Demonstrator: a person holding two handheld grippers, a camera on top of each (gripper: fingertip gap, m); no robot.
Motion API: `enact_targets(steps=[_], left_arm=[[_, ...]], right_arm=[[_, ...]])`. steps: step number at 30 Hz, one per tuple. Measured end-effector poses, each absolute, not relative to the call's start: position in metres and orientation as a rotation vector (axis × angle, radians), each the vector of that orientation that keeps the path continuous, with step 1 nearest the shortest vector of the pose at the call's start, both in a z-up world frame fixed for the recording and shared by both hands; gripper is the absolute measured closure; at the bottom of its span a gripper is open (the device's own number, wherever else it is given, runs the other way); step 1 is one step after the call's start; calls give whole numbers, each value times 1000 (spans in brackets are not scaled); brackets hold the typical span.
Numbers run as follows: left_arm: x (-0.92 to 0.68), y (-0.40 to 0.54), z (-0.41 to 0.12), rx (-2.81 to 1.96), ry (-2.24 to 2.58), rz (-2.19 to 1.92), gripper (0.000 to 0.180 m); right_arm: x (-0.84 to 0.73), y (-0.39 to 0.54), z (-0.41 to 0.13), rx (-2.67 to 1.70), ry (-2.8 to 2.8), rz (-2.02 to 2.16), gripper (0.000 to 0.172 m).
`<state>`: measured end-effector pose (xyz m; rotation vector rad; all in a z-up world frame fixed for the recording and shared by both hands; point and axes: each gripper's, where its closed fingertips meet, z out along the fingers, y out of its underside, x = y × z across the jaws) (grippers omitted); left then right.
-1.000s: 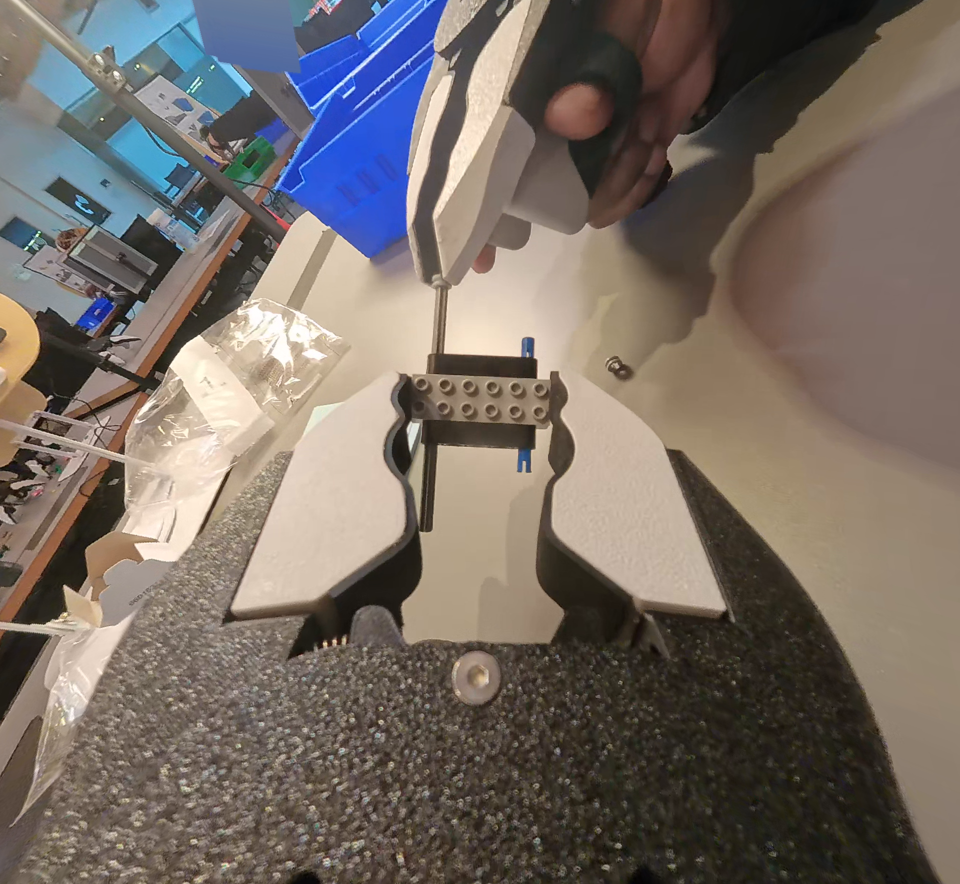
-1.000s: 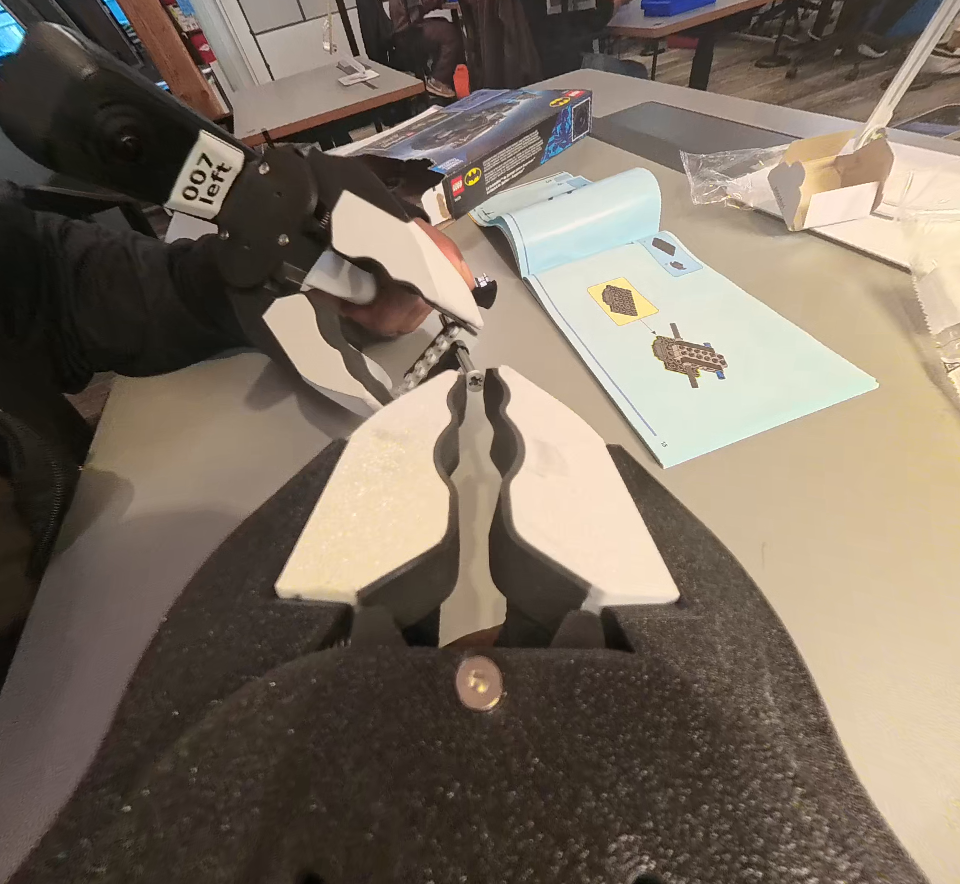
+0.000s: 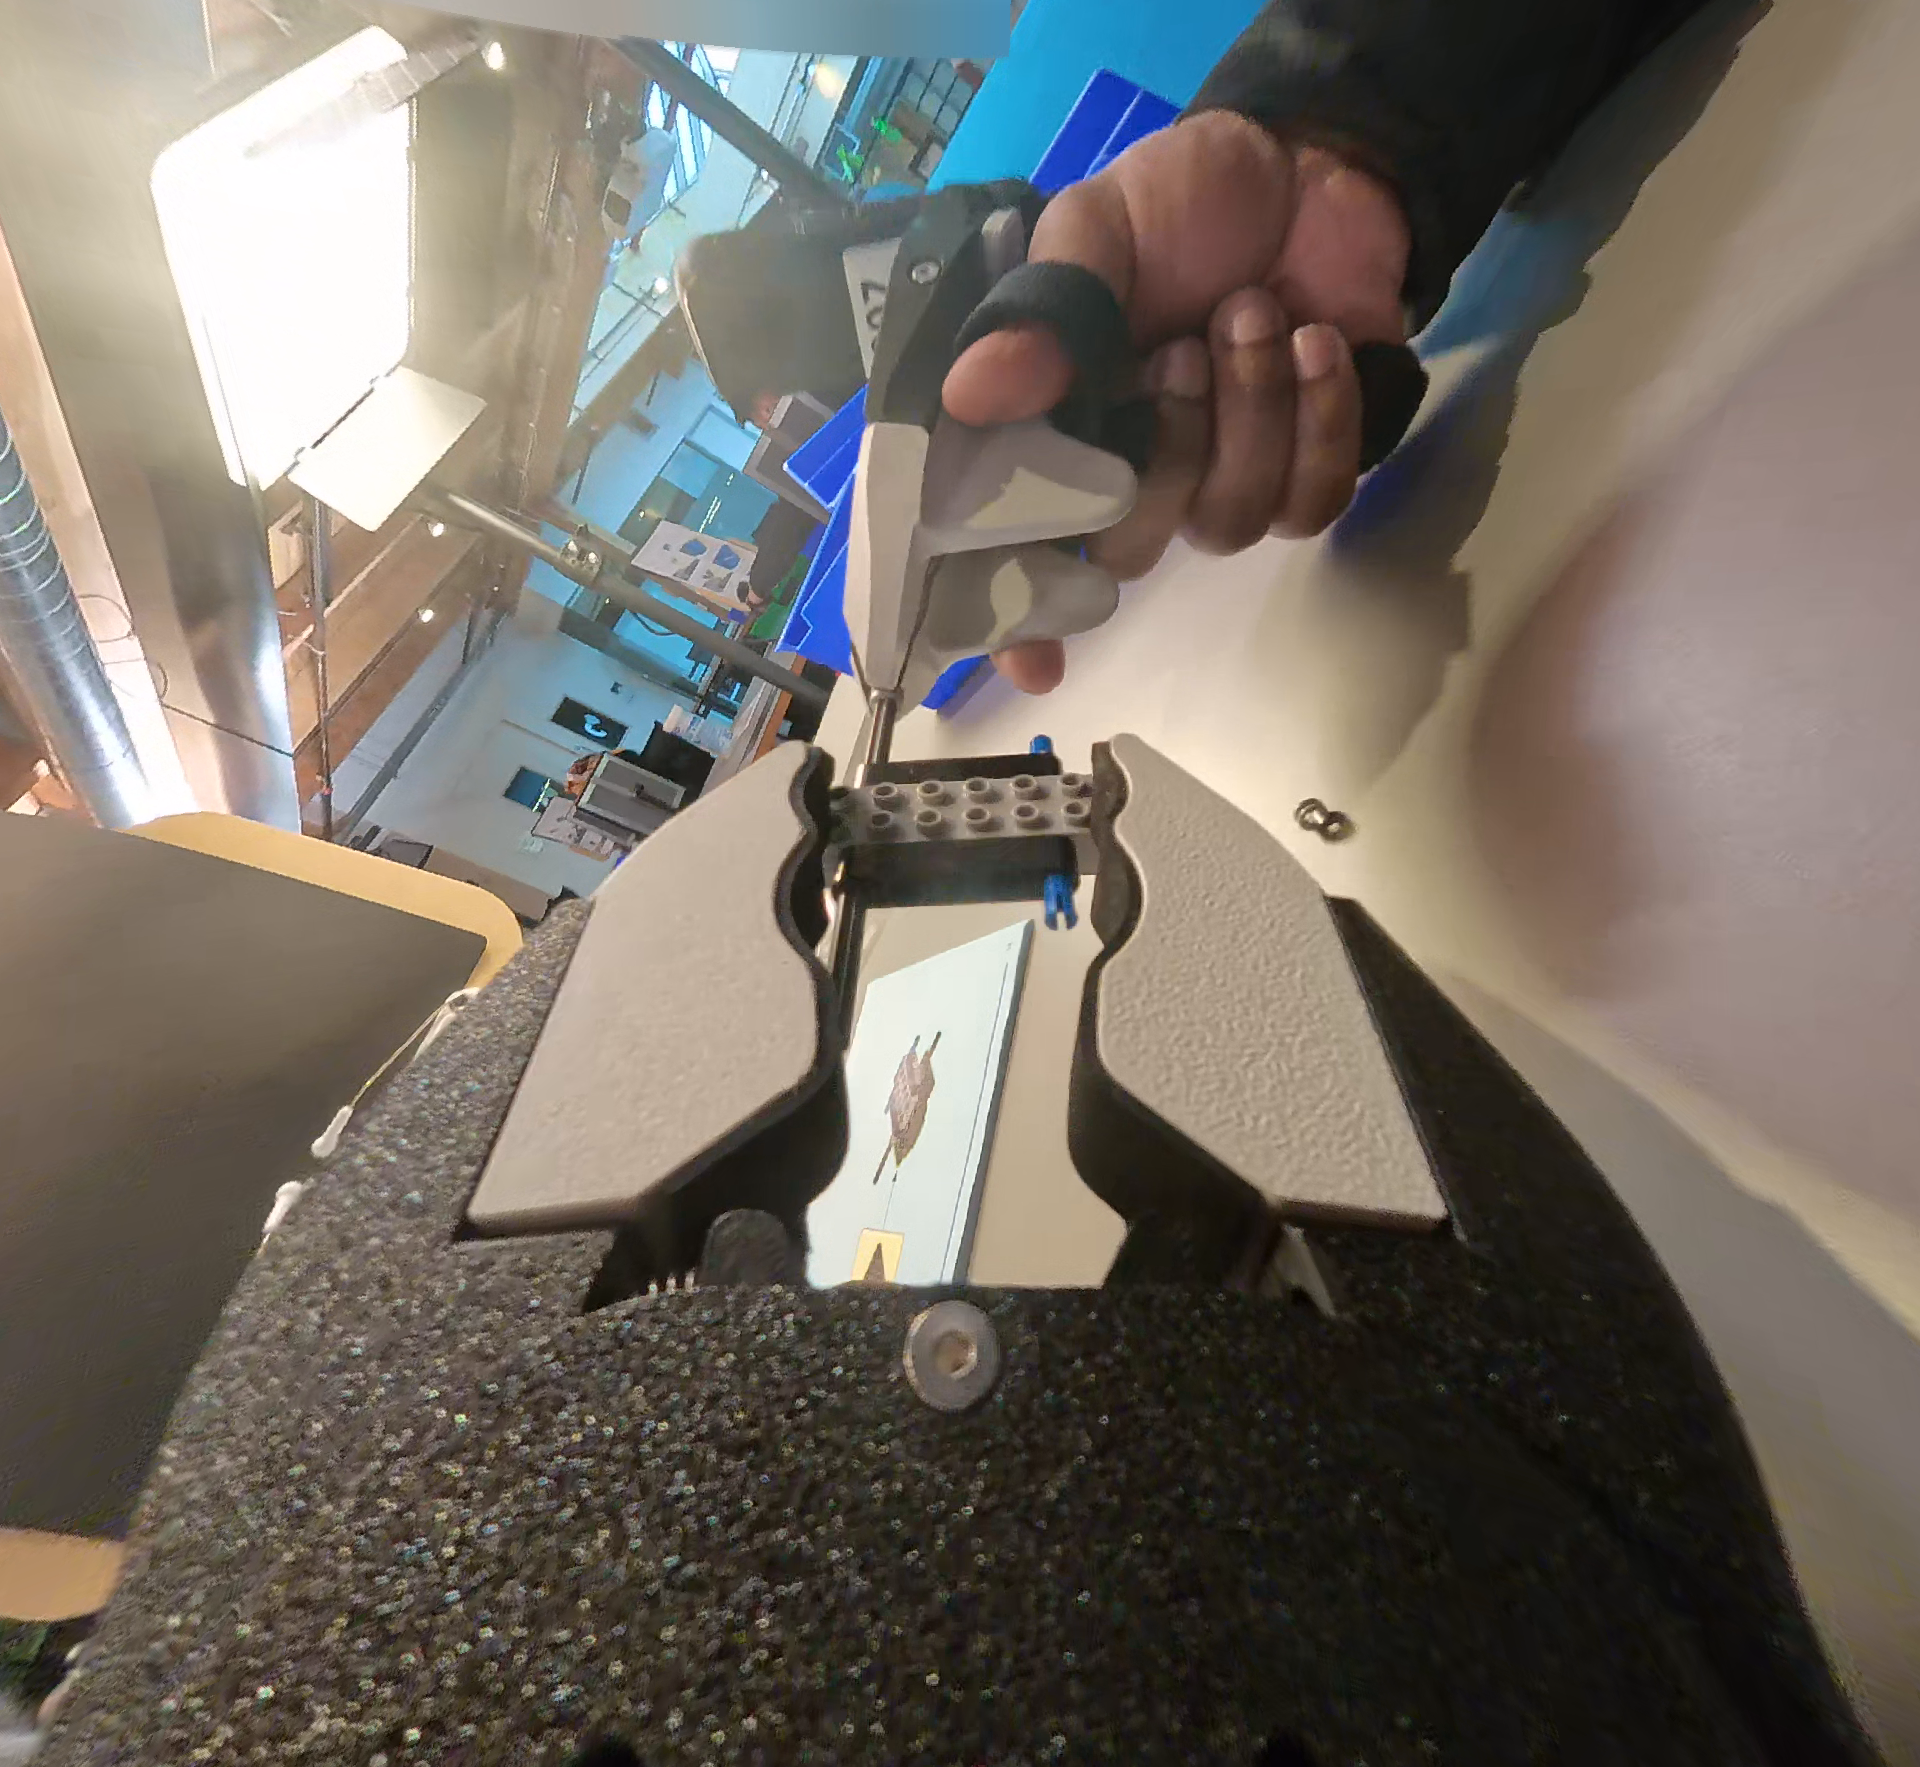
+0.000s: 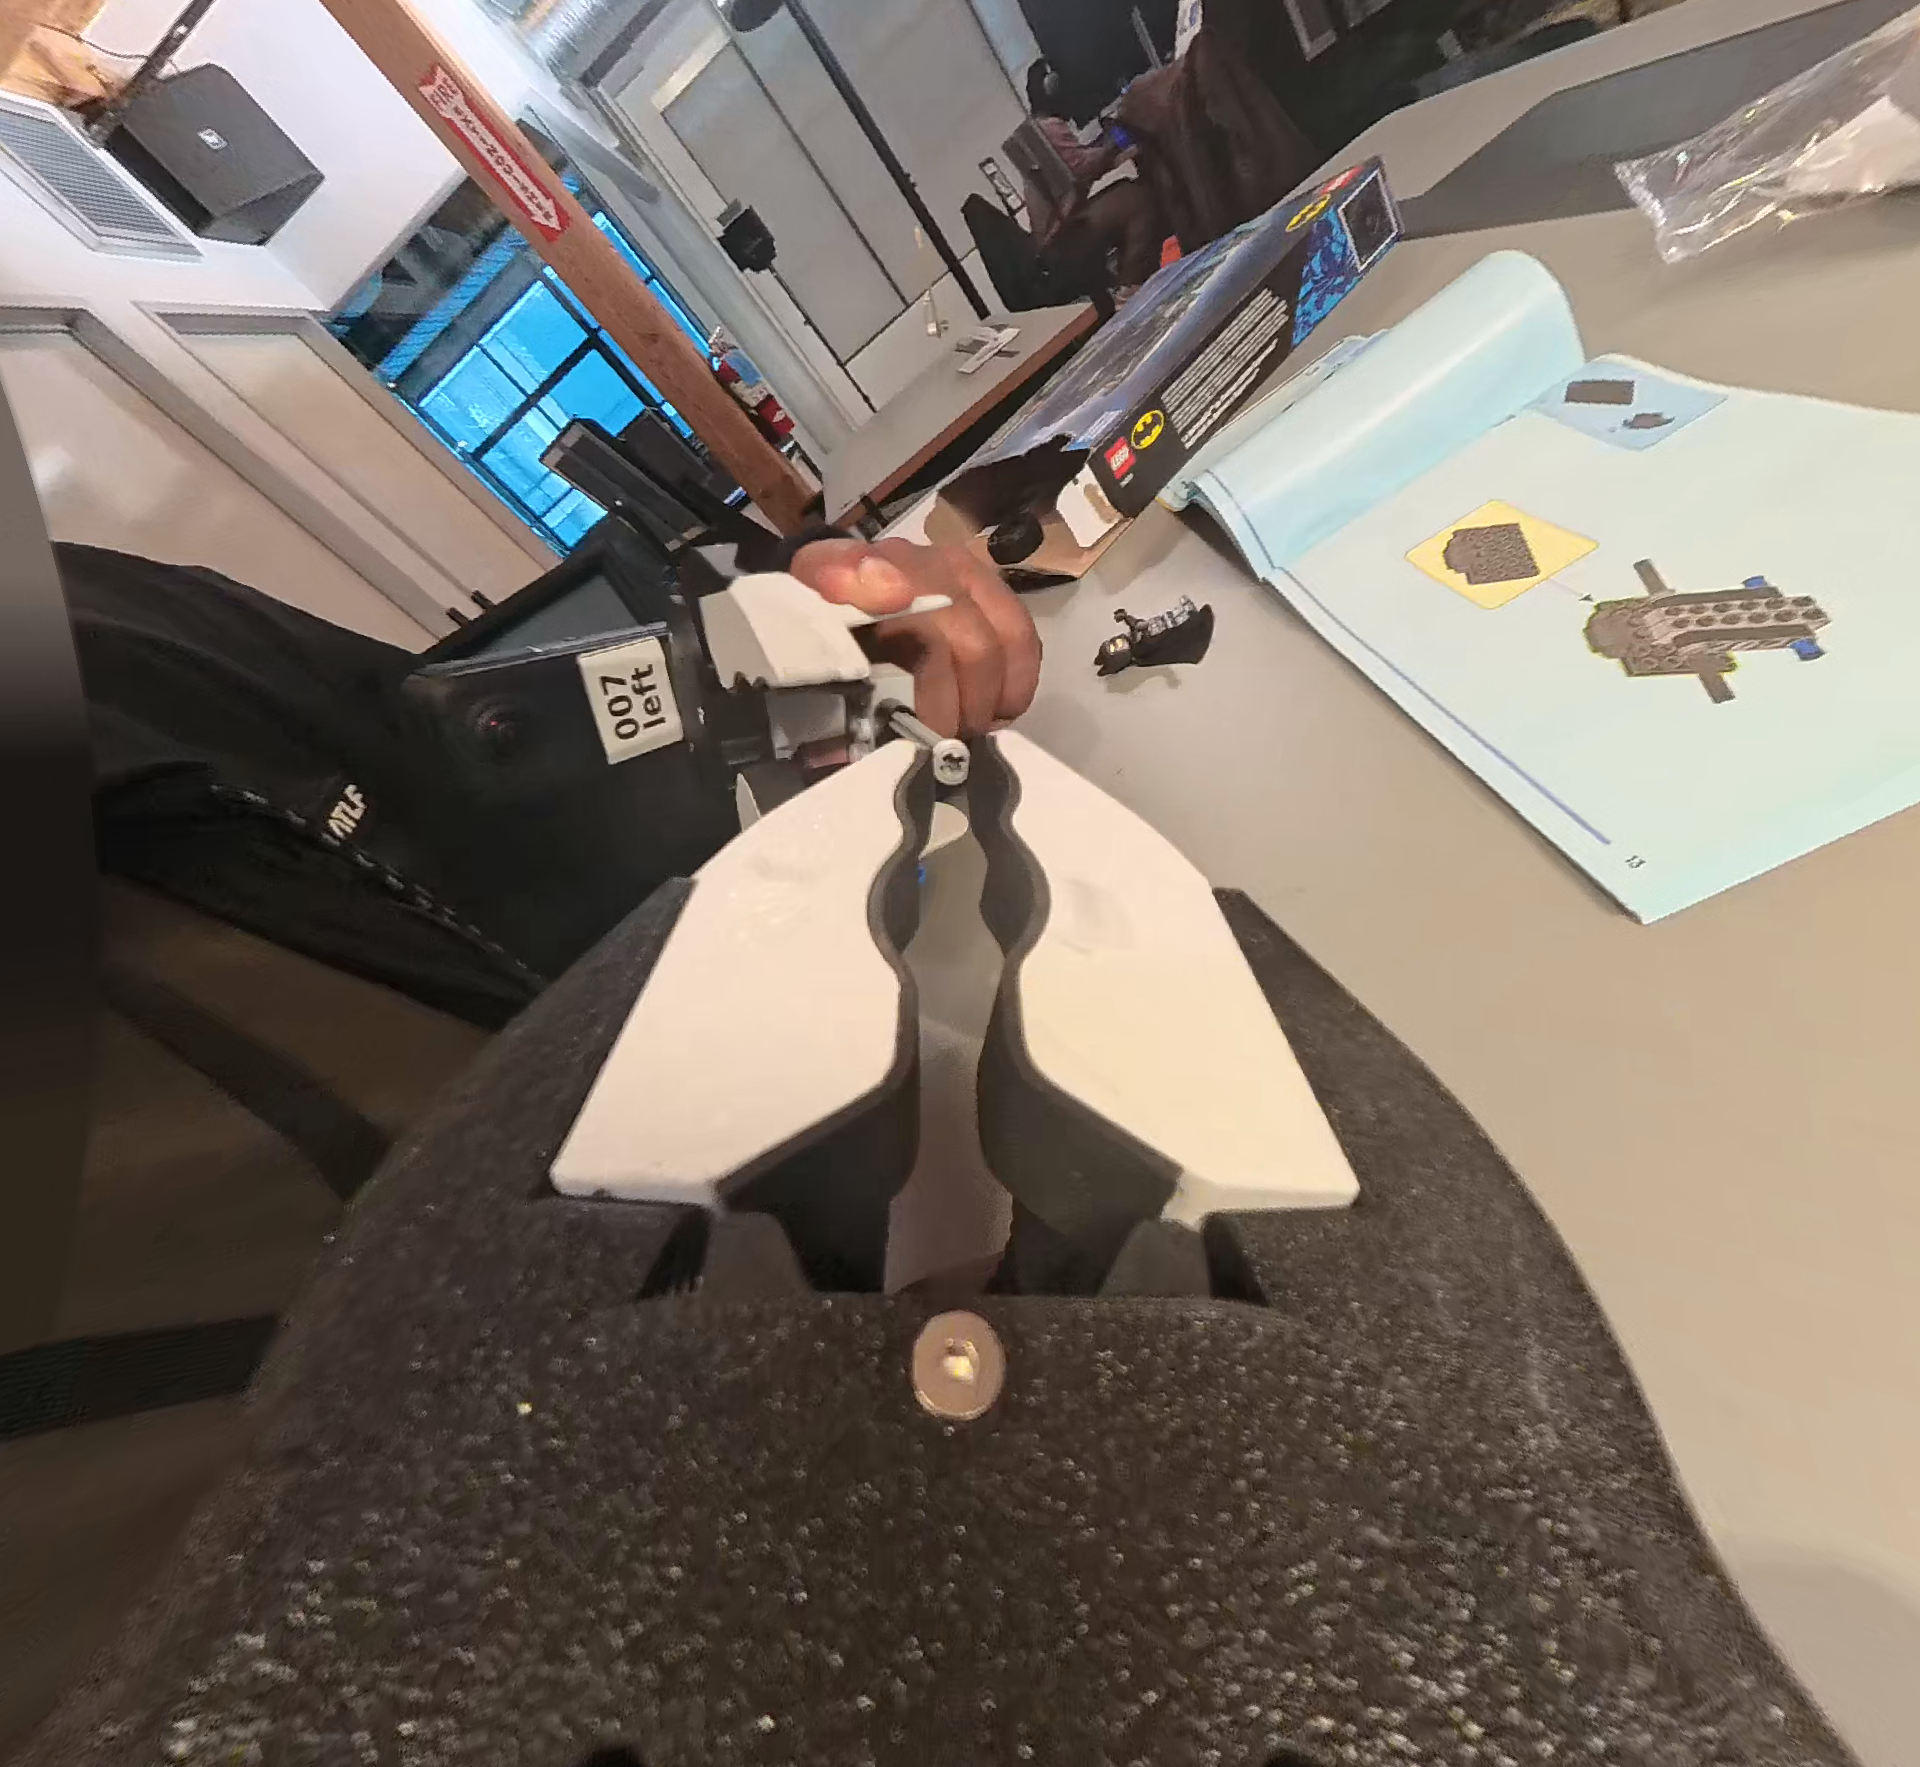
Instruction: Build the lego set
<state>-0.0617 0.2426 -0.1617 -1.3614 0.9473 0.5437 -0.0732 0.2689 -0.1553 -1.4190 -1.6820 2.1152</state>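
Observation:
In the left wrist view my left gripper (image 3: 961,818) is shut on a small brick assembly (image 3: 966,803): a grey studded plate on a black piece, with a blue pin (image 3: 1058,898) at its right end. Both pads press on its ends and it is held above the table. A grey axle rod (image 3: 881,730) runs along the assembly's left end. The right gripper (image 3: 883,668) comes down from above, shut on the rod's top. In the right wrist view my right gripper (image 4: 951,772) pinches the rod's end (image 4: 951,761) at its fingertips. The left gripper (image 4: 769,668) sits just behind, in a person's hand.
An open light-blue instruction booklet (image 4: 1558,595) lies on the grey table (image 4: 1351,1042) to the right, and shows below the left jaws (image 3: 935,1094). A dark set box (image 4: 1226,367), a plastic bag (image 4: 1766,138) and a small dark figure (image 4: 1158,637) lie beyond. Blue bins (image 3: 1091,128) stand behind. My left and right fingertips are right by each other.
Both grippers have lifted and tilted together with the assembly and rod between them. The booklet now shows under the left jaws. Both grasps hold as before.

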Motion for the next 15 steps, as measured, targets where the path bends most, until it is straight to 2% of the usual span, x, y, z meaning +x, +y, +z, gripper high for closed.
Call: enact_targets(steps=[11,15], left_arm=[[-65,243,-167,-1421,892,406,132],[-67,245,-174,-1477,865,369,140]], right_arm=[[-73,269,-161,-1452,-1694,2164,165],[-73,267,-162,-1445,-1708,2171,165]])
